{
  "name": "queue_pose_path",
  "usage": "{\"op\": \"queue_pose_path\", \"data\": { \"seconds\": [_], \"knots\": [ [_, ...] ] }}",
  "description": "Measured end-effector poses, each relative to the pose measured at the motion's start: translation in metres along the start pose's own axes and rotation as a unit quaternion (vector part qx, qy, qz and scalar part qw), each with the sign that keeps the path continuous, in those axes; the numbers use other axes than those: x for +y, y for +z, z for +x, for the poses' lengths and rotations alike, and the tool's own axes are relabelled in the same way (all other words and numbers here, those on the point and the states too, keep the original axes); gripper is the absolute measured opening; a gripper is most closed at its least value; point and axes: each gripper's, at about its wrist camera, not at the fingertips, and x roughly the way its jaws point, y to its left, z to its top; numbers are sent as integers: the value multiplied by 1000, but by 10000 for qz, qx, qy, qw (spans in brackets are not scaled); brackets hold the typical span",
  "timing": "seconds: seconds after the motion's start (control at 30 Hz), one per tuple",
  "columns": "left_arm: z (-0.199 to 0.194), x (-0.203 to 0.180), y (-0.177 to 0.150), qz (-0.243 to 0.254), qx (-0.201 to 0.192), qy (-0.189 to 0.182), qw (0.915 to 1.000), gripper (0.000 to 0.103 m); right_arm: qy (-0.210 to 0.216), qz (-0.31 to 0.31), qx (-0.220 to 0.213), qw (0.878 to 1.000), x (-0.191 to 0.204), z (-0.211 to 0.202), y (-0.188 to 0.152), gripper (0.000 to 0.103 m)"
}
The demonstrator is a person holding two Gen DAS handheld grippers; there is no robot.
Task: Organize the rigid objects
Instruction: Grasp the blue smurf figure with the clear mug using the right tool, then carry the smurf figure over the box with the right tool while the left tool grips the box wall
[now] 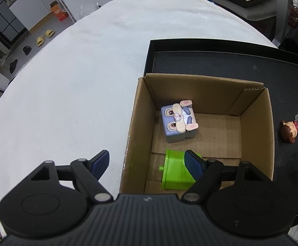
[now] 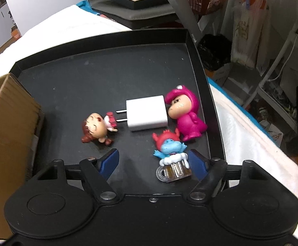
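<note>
Blue figurine with red hair and a clear beer mug (image 2: 172, 156) lies on the black tray (image 2: 99, 78), between the spread fingers of the right gripper (image 2: 154, 161), pads not touching it. Left gripper (image 1: 147, 160) hangs open over the cardboard box (image 1: 269, 127). Its right finger hides part of the green block (image 1: 174, 171); the brown-haired figurine (image 1: 289, 132) is cut off at the frame edge.

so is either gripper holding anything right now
No. The left gripper is open above the cardboard box; the right gripper is open around the blue figurine.
</note>
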Motion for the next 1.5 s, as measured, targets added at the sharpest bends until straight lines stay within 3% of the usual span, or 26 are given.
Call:
{"op": "queue_pose_path", "data": {
  "seconds": [0.1,0.17,0.2,0.23,0.33,0.53,0.9,1.0,1.5],
  "knots": [
    [2,-2,-3,8,25,60,10000,79,76,135,179,9997,-7,9,-2,61],
    [3,-3,-4,-3,44,67,10000,79,-24,-24,83,10000,-6,8,-3,48],
    [3,-3,-4,-9,49,62,10000,79,-94,-97,52,9999,-5,7,-3,36],
    [3,-3,-5,-7,49,59,10000,79,-149,-140,16,9998,-5,6,-4,35],
    [2,-4,-5,3,33,53,10000,79,113,63,31,9999,-11,3,-4,34],
    [1,0,-6,-27,-26,-27,10000,79,163,63,-160,9997,-11,-9,-1,34],
    [4,9,-6,-42,-109,-298,9995,79,-6,118,-551,9984,-7,-34,5,34],
    [6,12,-6,-78,-111,-355,9993,79,-174,-88,-744,9970,0,-42,6,34],
    [6,35,-11,-142,-194,-787,9966,79,248,-568,-801,9949,50,-58,12,34]
  ]
}}
